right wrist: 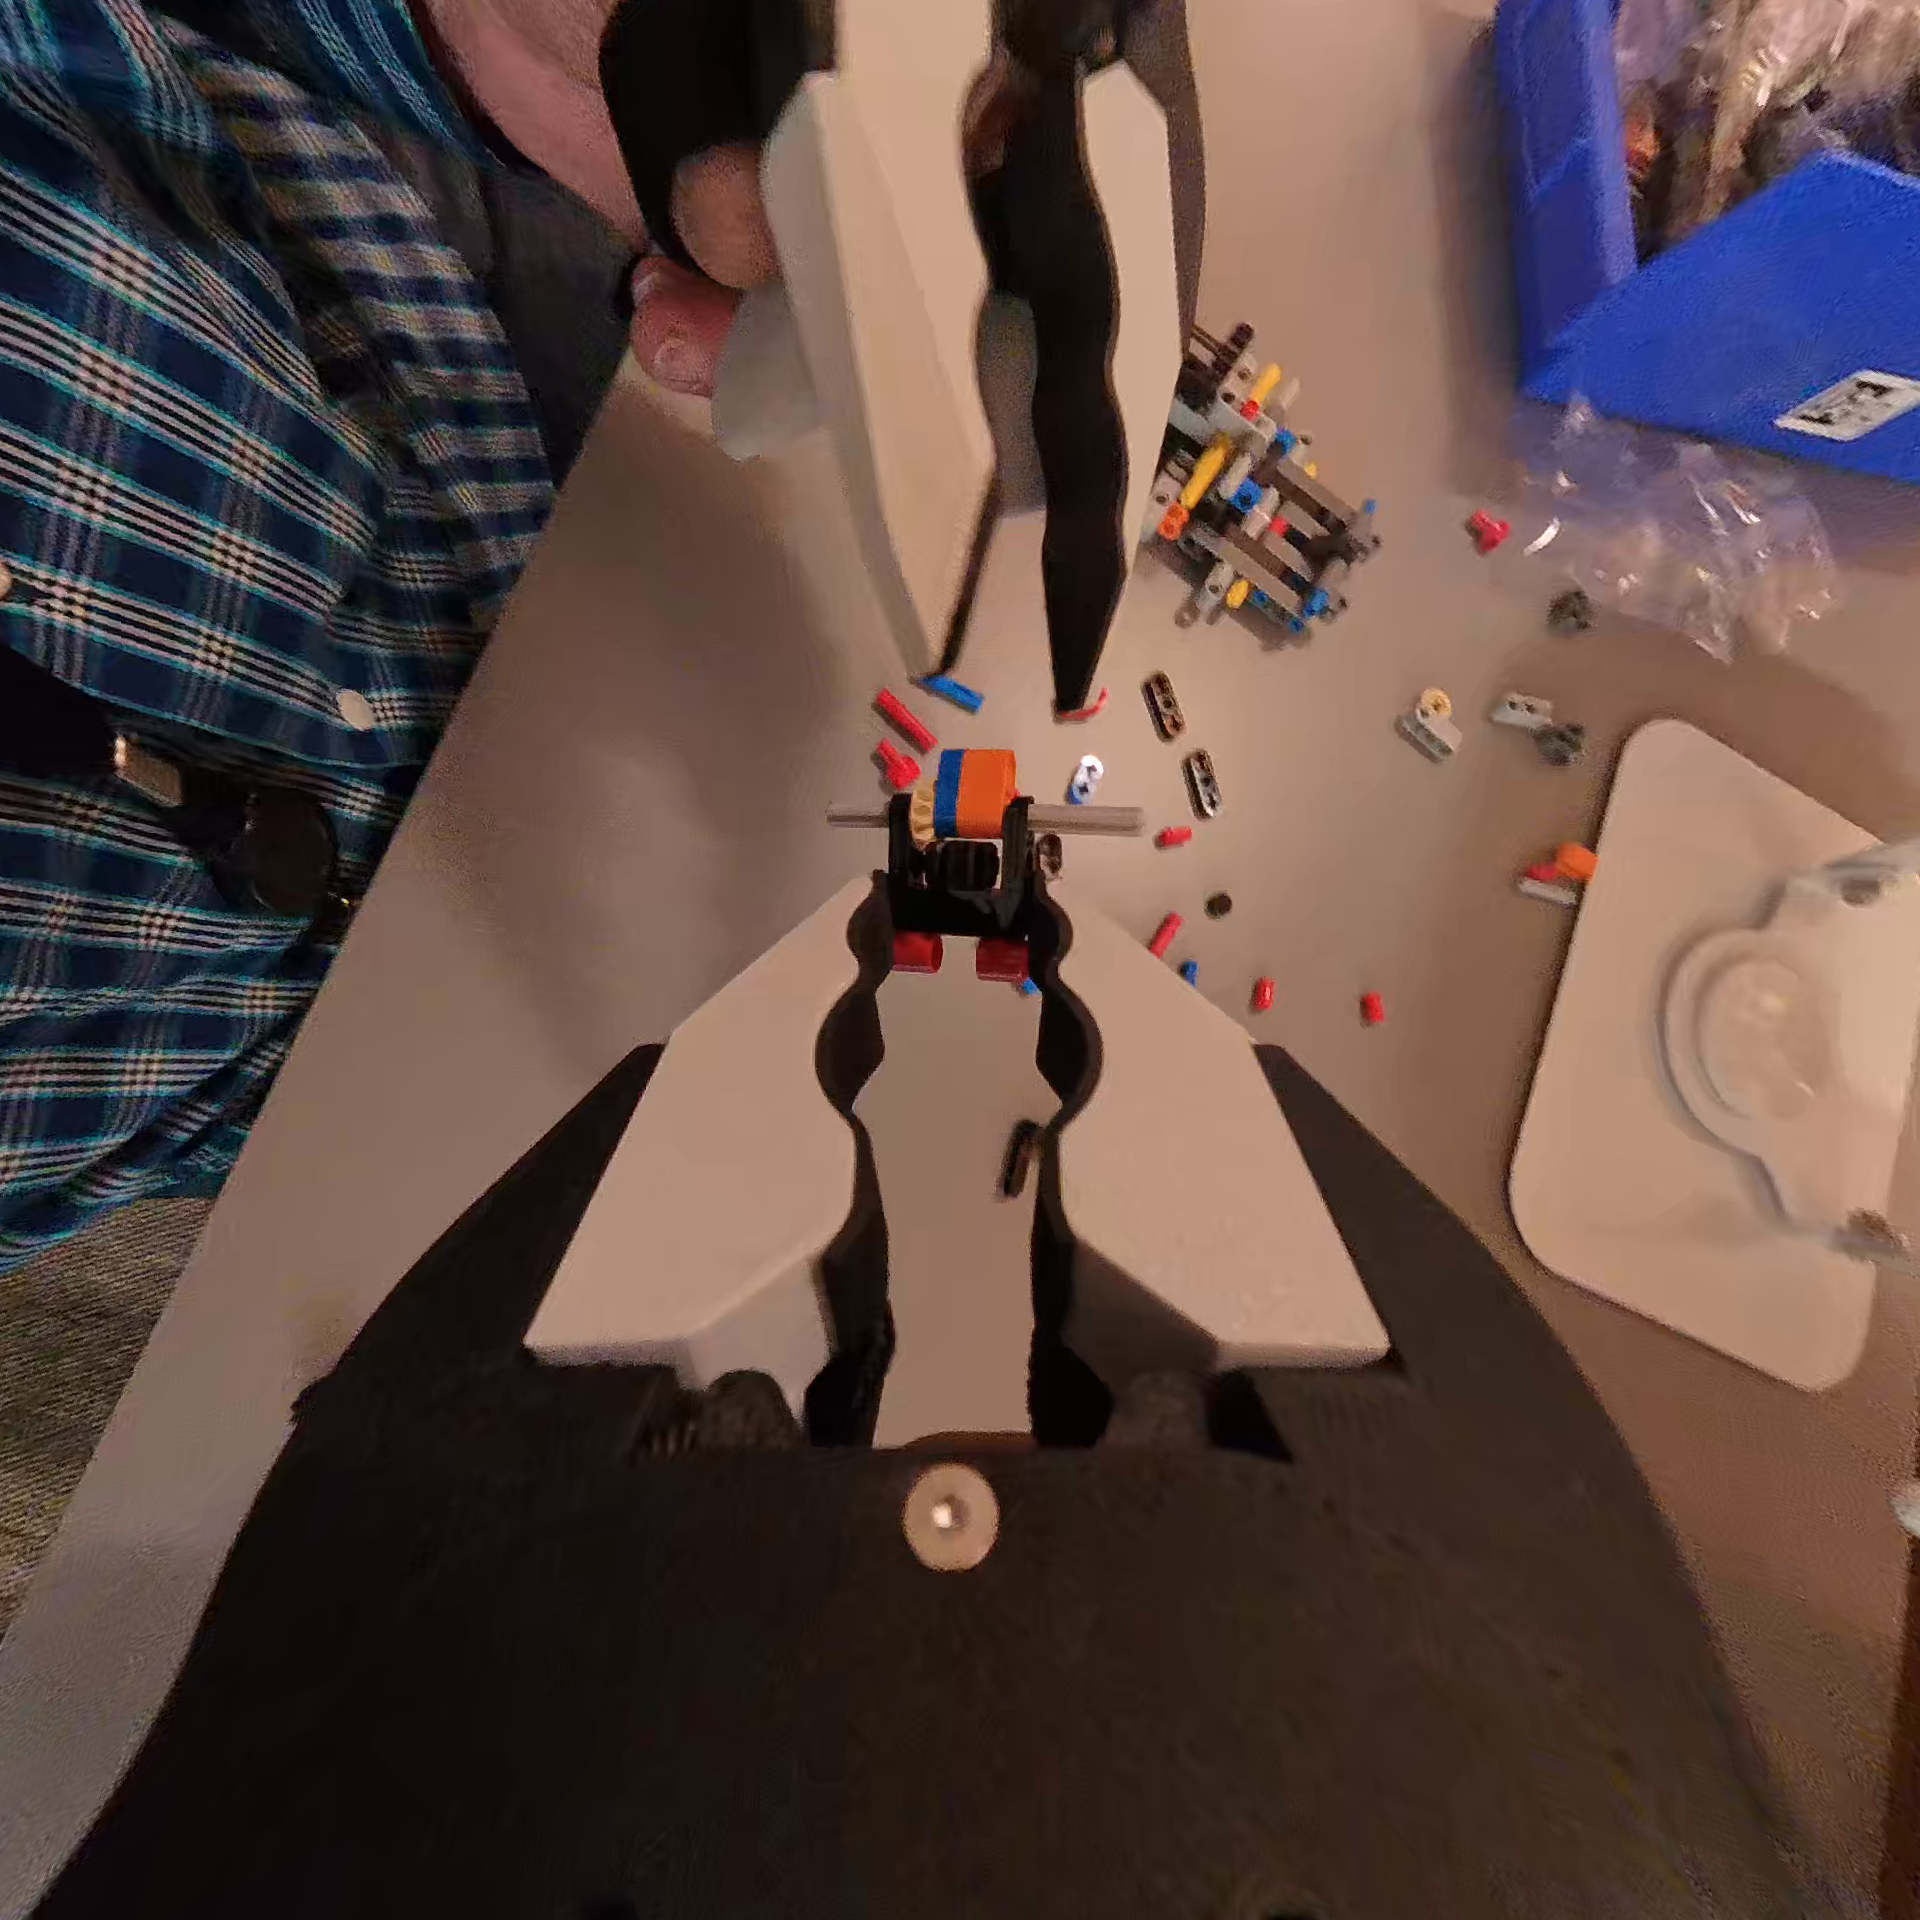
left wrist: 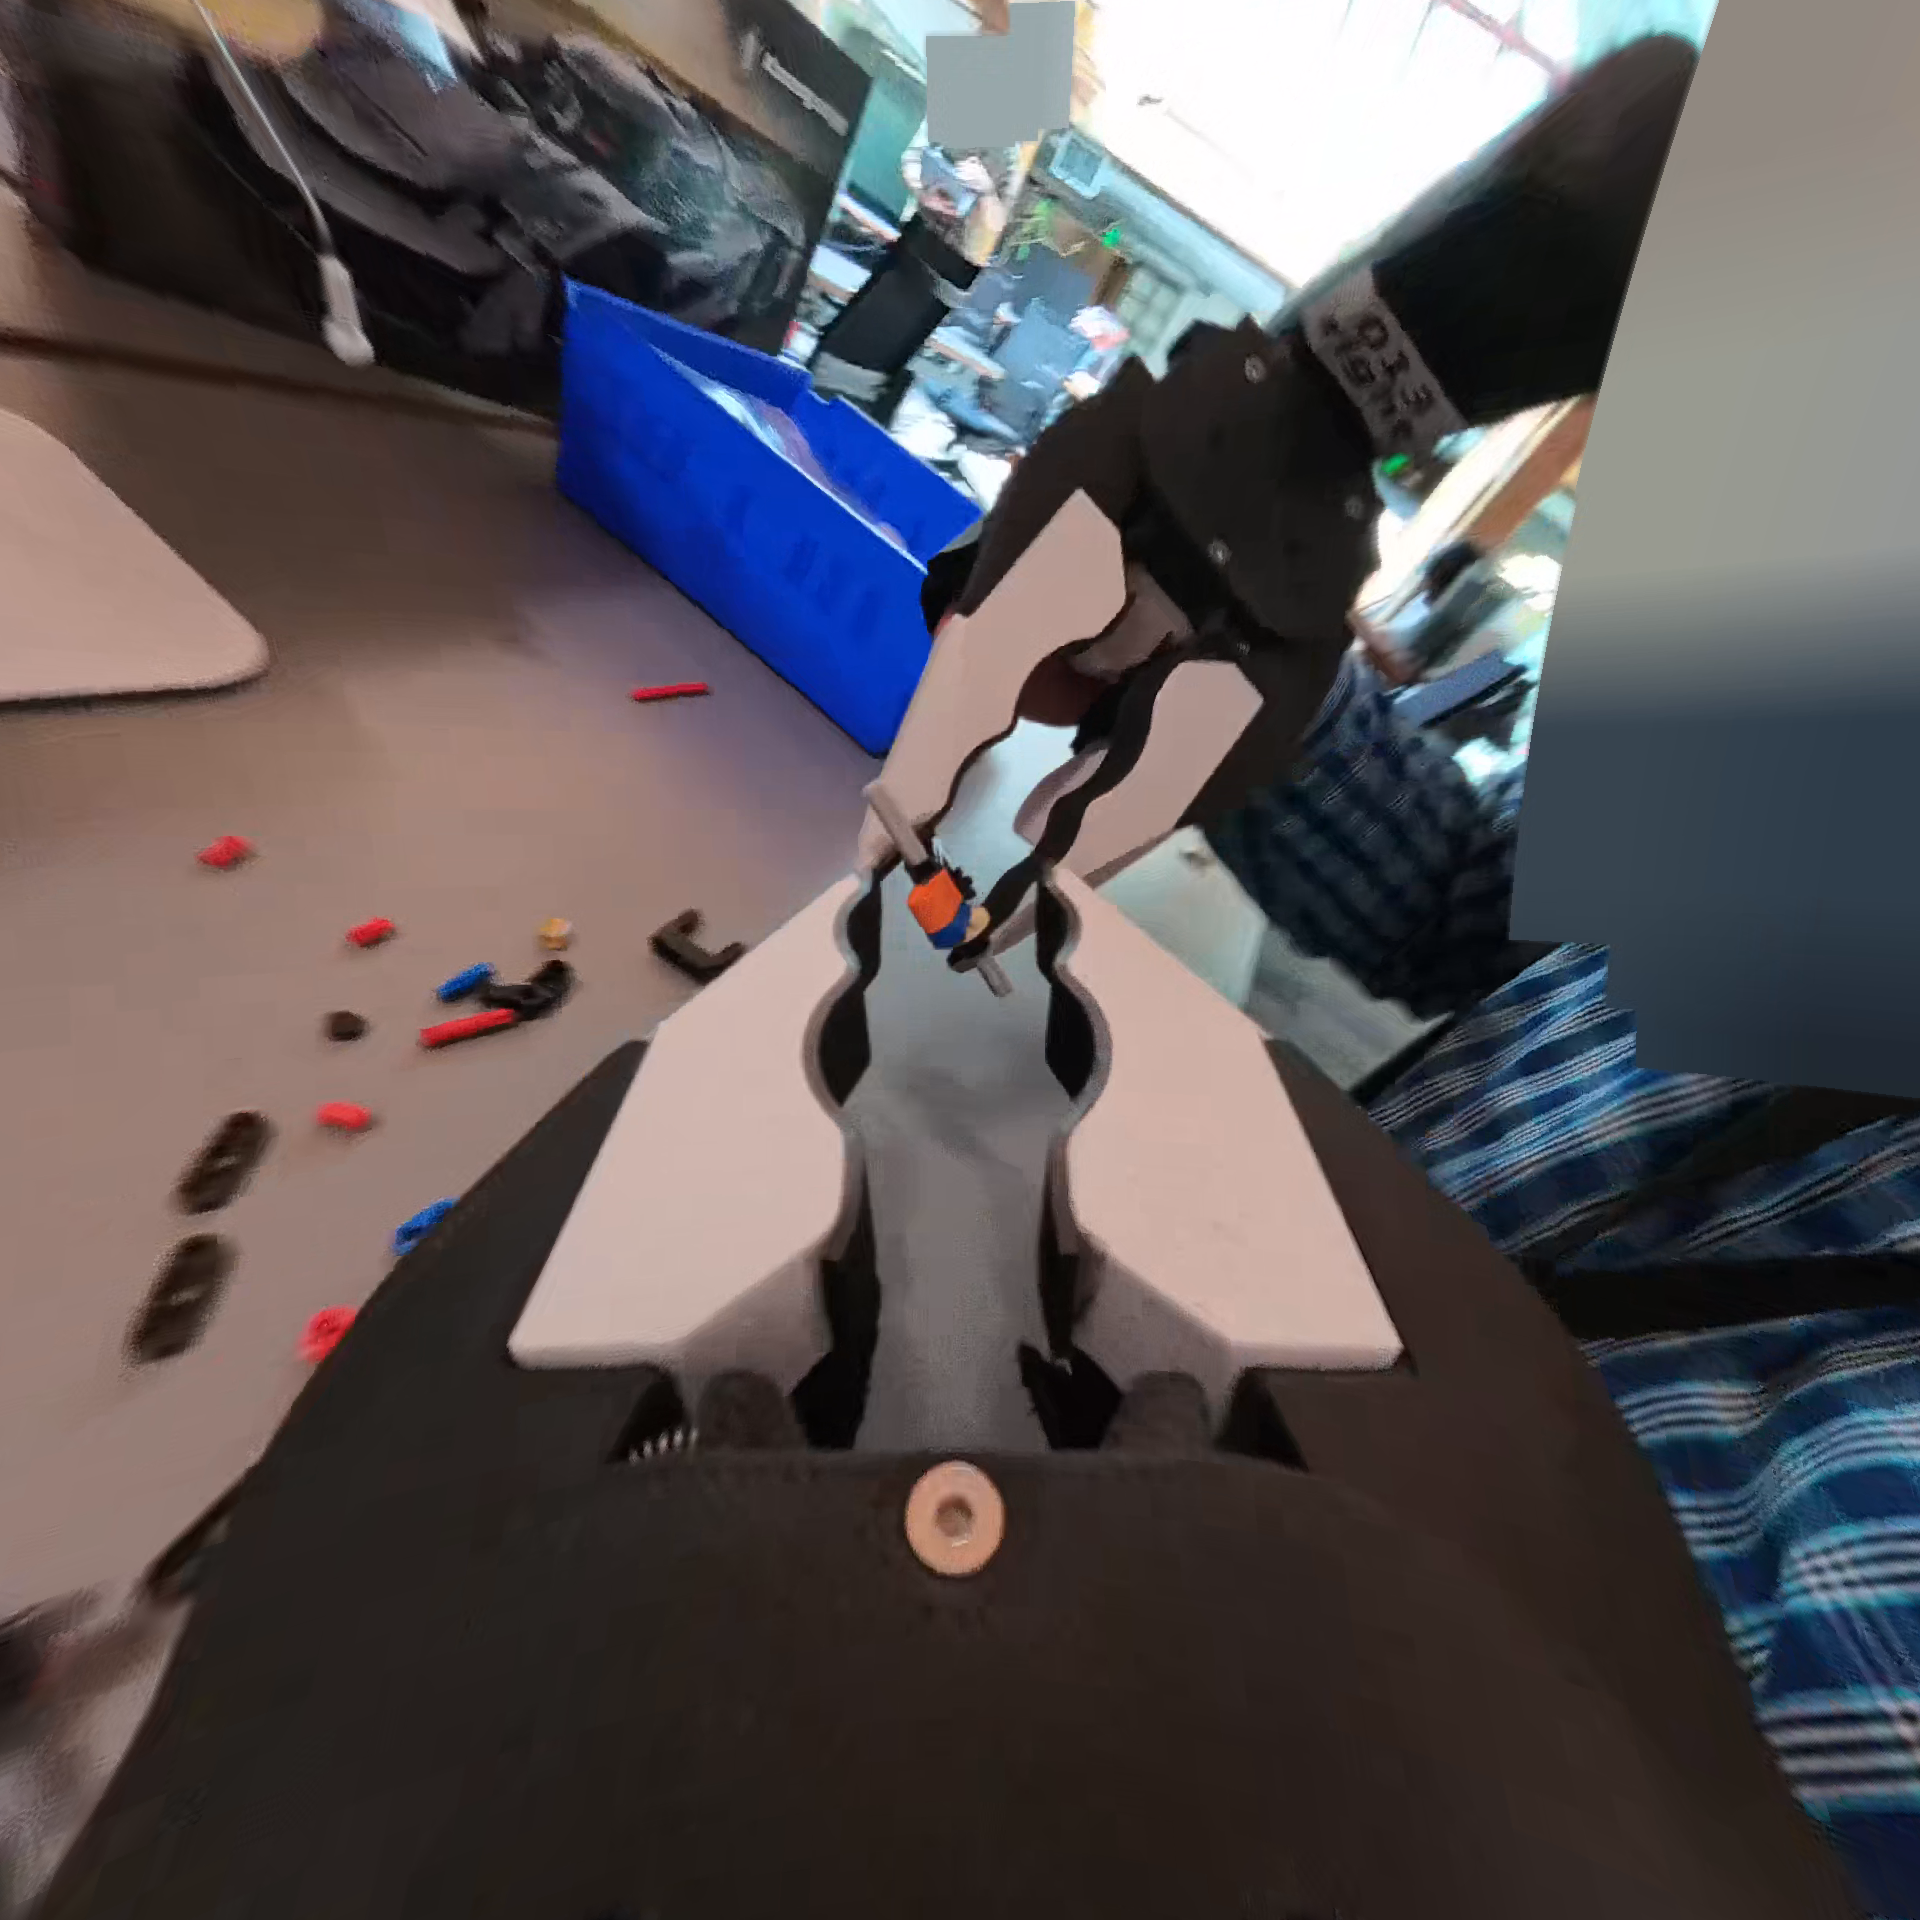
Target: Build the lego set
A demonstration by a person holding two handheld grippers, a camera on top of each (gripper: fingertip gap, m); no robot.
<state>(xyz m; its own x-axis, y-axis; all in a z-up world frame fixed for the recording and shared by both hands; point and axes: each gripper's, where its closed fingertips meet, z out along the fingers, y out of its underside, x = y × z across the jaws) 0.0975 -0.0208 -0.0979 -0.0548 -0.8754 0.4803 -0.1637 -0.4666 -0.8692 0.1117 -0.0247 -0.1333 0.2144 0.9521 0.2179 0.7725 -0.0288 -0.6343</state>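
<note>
My right gripper [right wrist: 956,904] is shut on a small lego assembly [right wrist: 977,795]: a black frame with two red pins, and orange, blue and tan pieces on a grey axle. It holds the assembly above the table [right wrist: 623,779]. My left gripper [left wrist: 956,888] is open and empty. Its tips sit just short of the assembly [left wrist: 935,899], which the right gripper [left wrist: 940,883] holds from above right. In the right wrist view the left gripper [right wrist: 1008,686] points down just beyond the assembly, apart from it.
A larger part-built model [right wrist: 1257,499] lies behind the left gripper. Several loose red, blue and black pieces [right wrist: 1205,779] are scattered on the table. A blue bin [right wrist: 1714,343], a crumpled plastic bag [right wrist: 1662,540] and a white base plate [right wrist: 1662,1039] are to the right. A person's plaid sleeve [right wrist: 208,520] is at left. The left gripper's tips are roughly 4 centimeters from the right gripper's. Left tips and right tips are each some 20 centimeters from the larger part-built model [right wrist: 1257,499].
</note>
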